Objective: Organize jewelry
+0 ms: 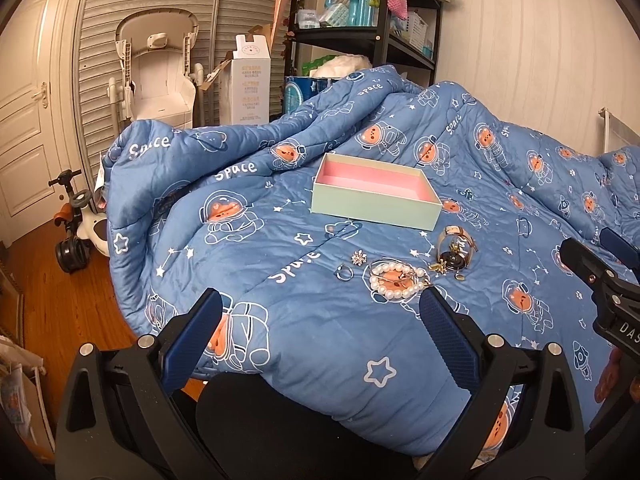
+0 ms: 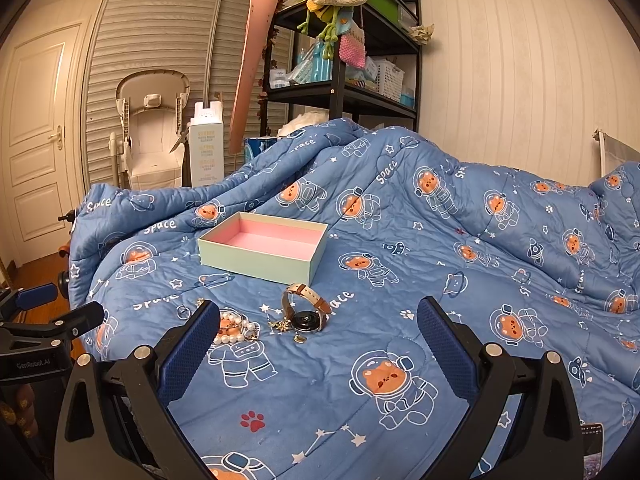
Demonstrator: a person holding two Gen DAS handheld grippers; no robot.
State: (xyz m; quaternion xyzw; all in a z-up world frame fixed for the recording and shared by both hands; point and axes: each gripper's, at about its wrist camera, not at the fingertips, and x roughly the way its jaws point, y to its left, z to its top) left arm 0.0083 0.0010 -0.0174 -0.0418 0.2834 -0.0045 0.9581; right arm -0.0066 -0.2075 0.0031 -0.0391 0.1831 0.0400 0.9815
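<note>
Both grippers spread wide, nothing held. Left gripper (image 1: pixel 322 300) hovers over the blue quilt (image 1: pixel 320 344) at the near edge of the bed; right gripper (image 2: pixel 318 312) same, further right. Mint box (image 1: pixel 376 196) with pink lining sits open and empty on the quilt, beyond all the jewelry in both views. Jewelry cluster lies between the box and the grippers: pearl bracelet (image 1: pixel 396 280) just ahead of the left gripper's right finger, near its tip but not touching; small silver ring (image 1: pixel 344 273) and a sparkly brooch (image 1: pixel 356 258) left of the pearls, roughly on the left gripper's centre line. Watch (image 1: pixel 454 254) with tan strap stands on its side right of the pearls, just short of the box's near right corner, with small gold pieces (image 1: pixel 438 266) touching or right beside it, can't tell which. From the right wrist view the watch (image 2: pixel 306 308) sits ahead, slightly left of centre between the fingers; pearls (image 2: pixel 234 330) partly hidden behind the left finger tip. Left gripper body visible at that view's left edge.
</note>
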